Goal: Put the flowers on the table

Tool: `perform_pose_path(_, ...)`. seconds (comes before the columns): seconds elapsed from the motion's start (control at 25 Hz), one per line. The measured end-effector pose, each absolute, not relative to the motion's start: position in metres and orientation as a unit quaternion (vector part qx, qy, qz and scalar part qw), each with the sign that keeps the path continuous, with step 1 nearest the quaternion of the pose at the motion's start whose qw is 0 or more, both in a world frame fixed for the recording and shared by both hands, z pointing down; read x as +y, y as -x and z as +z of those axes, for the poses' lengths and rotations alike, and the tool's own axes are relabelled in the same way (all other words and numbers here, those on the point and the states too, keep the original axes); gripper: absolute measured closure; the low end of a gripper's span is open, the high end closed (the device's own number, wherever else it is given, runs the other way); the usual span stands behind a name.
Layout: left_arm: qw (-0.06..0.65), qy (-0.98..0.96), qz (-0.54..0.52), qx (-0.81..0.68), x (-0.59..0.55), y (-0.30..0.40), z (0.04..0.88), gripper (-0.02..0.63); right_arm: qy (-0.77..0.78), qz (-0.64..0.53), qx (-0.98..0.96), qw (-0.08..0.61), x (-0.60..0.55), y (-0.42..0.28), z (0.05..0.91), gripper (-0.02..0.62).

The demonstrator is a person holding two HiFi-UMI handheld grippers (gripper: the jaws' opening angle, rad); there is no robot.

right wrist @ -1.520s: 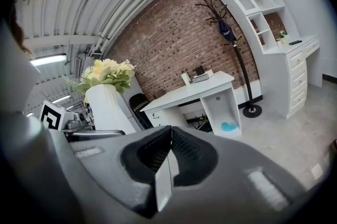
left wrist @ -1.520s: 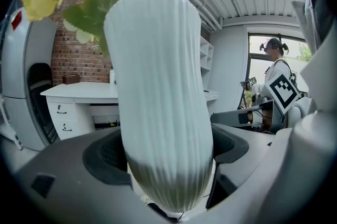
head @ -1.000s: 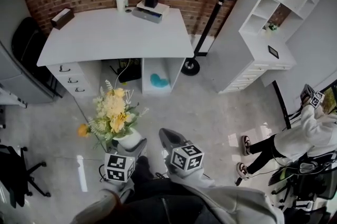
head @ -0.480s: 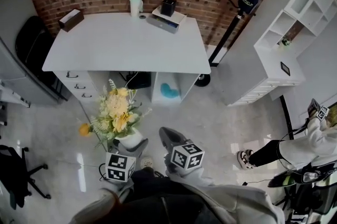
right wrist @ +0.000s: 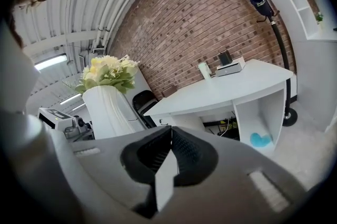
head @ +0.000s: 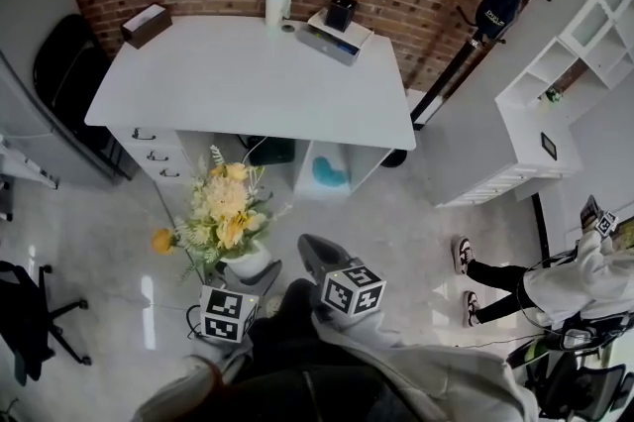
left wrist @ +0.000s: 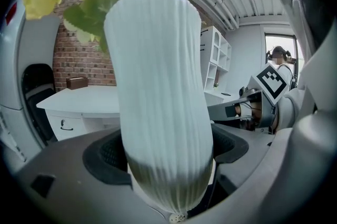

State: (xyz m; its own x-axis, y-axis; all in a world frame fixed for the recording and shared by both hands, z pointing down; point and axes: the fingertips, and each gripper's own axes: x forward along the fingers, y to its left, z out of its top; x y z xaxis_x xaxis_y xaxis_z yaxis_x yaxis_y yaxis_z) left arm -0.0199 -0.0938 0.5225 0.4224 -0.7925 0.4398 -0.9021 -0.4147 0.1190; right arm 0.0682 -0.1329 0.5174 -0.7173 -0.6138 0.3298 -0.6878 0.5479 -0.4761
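A white ribbed vase (left wrist: pixel 160 102) of yellow and cream flowers (head: pixel 226 207) is held upright above the floor, with my left gripper (head: pixel 248 271) shut on its body. In the left gripper view the vase fills the space between the jaws. My right gripper (head: pixel 315 257) is shut with nothing in it, beside the vase on its right; its jaws meet at the tips (right wrist: pixel 168 133). The white table (head: pixel 248 78) stands ahead against the brick wall, and it shows again in the right gripper view as a white table (right wrist: pixel 231 86).
On the table's far edge stand a brown box (head: pixel 146 24), a pale cup (head: pixel 278 4), a grey tray (head: pixel 332 42) and a black holder (head: pixel 340 12). A black chair (head: pixel 59 73) is at left, a coat stand (head: pixel 500 4) and white shelves (head: pixel 584 44) at right. A person (head: pixel 565 271) sits at right.
The table has come nearer and lower in the head view as I walk toward it. Both grippers keep the same hold and place relative to me.
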Motion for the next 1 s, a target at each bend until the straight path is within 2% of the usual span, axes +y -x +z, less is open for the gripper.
perform_pose_path(0.48,0.199,-0.799,0.158,-0.545,-0.110,0.056,0.545,0.158,-0.324,0.300,-0.893,0.091,-0.158,-0.025,0.537,0.595)
perform_pose_path(1.0,0.182,-0.773,0.153,-0.589,-0.242,0.118,0.531,0.158,-0.272,0.288,-0.914,0.087,-0.303,0.049,0.526,0.595)
